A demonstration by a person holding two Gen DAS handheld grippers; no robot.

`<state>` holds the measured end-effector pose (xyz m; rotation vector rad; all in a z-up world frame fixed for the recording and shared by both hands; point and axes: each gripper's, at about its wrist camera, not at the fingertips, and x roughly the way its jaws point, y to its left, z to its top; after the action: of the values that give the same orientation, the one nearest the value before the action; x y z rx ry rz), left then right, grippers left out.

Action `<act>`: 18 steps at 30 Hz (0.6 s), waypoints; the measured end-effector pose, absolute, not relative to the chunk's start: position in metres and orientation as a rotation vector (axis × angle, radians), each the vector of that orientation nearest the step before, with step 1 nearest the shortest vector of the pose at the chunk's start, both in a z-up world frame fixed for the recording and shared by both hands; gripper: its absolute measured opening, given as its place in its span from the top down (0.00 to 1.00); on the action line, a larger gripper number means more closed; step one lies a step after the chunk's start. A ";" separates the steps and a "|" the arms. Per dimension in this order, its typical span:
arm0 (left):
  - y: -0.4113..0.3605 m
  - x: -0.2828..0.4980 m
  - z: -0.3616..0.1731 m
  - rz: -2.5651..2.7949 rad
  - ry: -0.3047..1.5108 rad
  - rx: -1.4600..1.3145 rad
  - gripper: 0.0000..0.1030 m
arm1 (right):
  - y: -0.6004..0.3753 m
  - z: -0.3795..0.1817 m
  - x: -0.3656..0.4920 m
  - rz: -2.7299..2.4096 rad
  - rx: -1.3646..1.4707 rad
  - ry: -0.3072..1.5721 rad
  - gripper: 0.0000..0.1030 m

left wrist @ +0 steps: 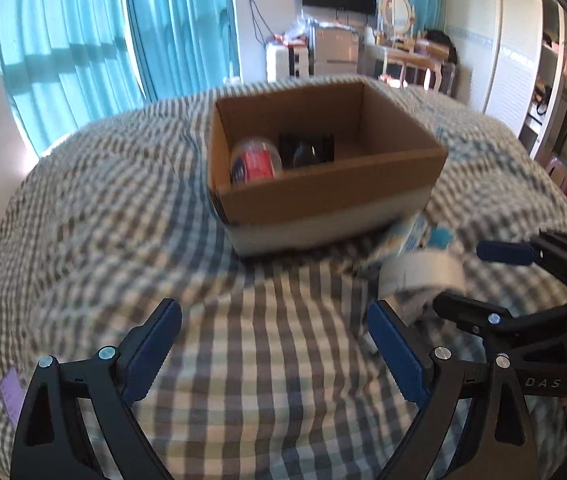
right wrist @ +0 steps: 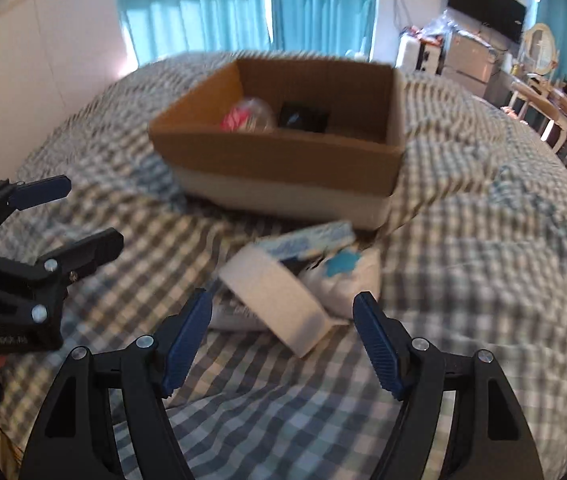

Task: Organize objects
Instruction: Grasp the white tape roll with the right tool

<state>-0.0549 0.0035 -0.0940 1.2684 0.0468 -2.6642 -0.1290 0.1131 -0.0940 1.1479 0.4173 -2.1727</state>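
1. An open brown cardboard box (left wrist: 323,196) with a white lower band sits on the bed's grey-and-white checked cover (left wrist: 243,360).
2. Inside it lie a clear plastic bottle with a red label (left wrist: 255,162) and a black square object (left wrist: 306,149).
3. Just in front of the box, a blurred pile of white-and-blue packets (right wrist: 303,276) rests on the cover.
4. The left gripper (left wrist: 275,348) hangs released over bare cover, holding nothing.
5. The right gripper (right wrist: 283,340) is spread wide near the pile, its blue pads clear of it.
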 end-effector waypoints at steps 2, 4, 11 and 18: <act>0.002 -0.056 -0.106 -2.649 0.057 1.305 0.06 | 0.106 -0.101 -0.129 -2.160 1.149 0.432 0.29; -0.003 -0.056 -0.114 -2.636 0.099 1.339 0.06 | 0.105 -0.105 -0.134 -2.150 1.152 0.434 0.29; -0.014 -0.051 -0.116 -2.622 0.206 1.351 0.06 | 0.098 -0.114 -0.139 -2.117 1.176 0.420 0.29; -0.012 -0.050 -0.117 -2.616 0.203 1.371 0.06 | 0.097 -0.112 -0.130 -2.118 1.161 0.462 0.60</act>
<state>-0.0498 -0.0117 -0.1167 1.3706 0.2027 -2.6160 -0.1304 0.0975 -0.1115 1.1611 0.4617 -2.1181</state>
